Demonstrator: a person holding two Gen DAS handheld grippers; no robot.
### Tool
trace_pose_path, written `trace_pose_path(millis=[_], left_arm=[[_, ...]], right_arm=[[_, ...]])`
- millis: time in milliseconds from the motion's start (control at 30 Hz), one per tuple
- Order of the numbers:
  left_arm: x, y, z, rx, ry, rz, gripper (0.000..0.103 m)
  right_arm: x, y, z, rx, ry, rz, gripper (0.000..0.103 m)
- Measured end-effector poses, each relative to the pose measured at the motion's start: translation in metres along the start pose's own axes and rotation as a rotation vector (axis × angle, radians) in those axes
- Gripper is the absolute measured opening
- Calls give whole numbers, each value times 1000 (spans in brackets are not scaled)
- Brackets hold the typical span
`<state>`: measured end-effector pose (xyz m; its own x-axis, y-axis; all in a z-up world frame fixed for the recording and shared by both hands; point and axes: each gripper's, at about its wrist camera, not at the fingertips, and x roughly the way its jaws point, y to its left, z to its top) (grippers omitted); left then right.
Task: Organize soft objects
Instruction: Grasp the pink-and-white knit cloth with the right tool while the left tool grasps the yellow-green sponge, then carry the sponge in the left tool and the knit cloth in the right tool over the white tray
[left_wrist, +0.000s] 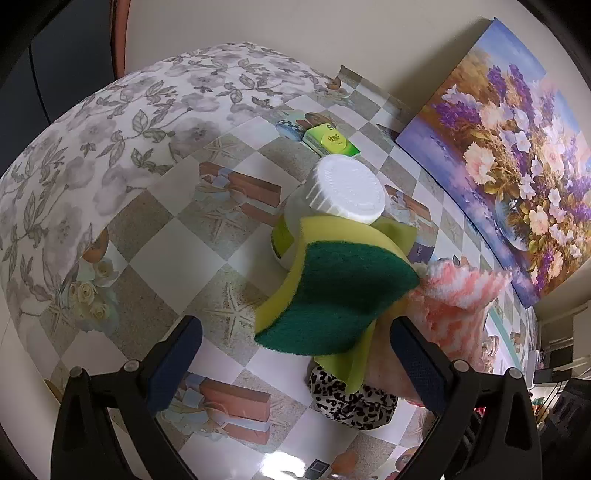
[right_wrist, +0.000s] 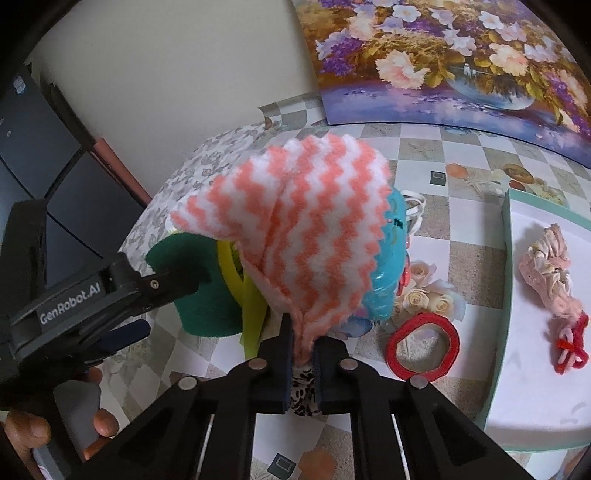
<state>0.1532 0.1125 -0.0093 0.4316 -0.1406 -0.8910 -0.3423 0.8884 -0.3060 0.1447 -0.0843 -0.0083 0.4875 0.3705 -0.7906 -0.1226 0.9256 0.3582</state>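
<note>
Left wrist view: the left gripper (left_wrist: 295, 365) stands with its jaws spread wide and grasps nothing; a green and yellow sponge (left_wrist: 332, 295) sits in the middle of the frame, just ahead of the gap between the fingers, propped over a yellow cloth (left_wrist: 354, 365); behind it rises a jar with a white lid (left_wrist: 349, 188); a leopard-print scrunchie (left_wrist: 351, 402) lies low and right of centre on the checked table (left_wrist: 177, 258); the pink-and-white cloth (left_wrist: 461, 295) shows at right.

Right wrist view: the right gripper (right_wrist: 301, 365) is clenched on the lower edge of the pink-and-white cloth, which fans up through the centre of the frame; a teal toy (right_wrist: 388, 266) sits behind it; a red ring (right_wrist: 423, 347) lies on the table right of centre; at the right edge a white tray (right_wrist: 535, 406) already holds a pale pink scrunchie (right_wrist: 550, 273) and a red bit.

By my reading the sorting is partly done; the cloth, sponge, red ring and leopard-print scrunchie are not yet in the tray.
</note>
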Motion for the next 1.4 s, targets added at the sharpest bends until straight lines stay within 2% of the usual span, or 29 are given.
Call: trace_pose_path(millis=[267, 433, 600, 800, 933, 1000, 1100, 1267, 1333, 1400], left_arm=[[7, -16, -5, 65, -8, 5, 101], [18, -20, -5, 83, 3, 17, 86], [24, -10, -5, 52, 5, 18, 85], [29, 21, -1, -55, 3, 26, 85], [30, 40, 0, -120, -3, 24, 70], [30, 46, -1, -148, -6, 16, 67], [27, 49, 0, -163, -22, 13, 54], [20, 53, 4, -180, -62, 22, 46], [19, 55, 5, -182, -75, 21, 33], [19, 59, 5, -192, -79, 17, 32]], right_arm=[[1, -5, 0, 18, 14, 8, 9], [2, -8, 1, 24, 18, 7, 9], [1, -10, 1, 32, 22, 6, 9], [2, -12, 0, 35, 28, 1, 9], [4, -12, -1, 31, 33, -5, 9], [5, -12, -1, 31, 38, -9, 9], [7, -14, -2, 33, 44, -13, 9], [8, -16, -2, 38, 49, -17, 9], [8, -16, -2, 38, 50, -17, 9], [8, -16, -2, 38, 50, -16, 9]])
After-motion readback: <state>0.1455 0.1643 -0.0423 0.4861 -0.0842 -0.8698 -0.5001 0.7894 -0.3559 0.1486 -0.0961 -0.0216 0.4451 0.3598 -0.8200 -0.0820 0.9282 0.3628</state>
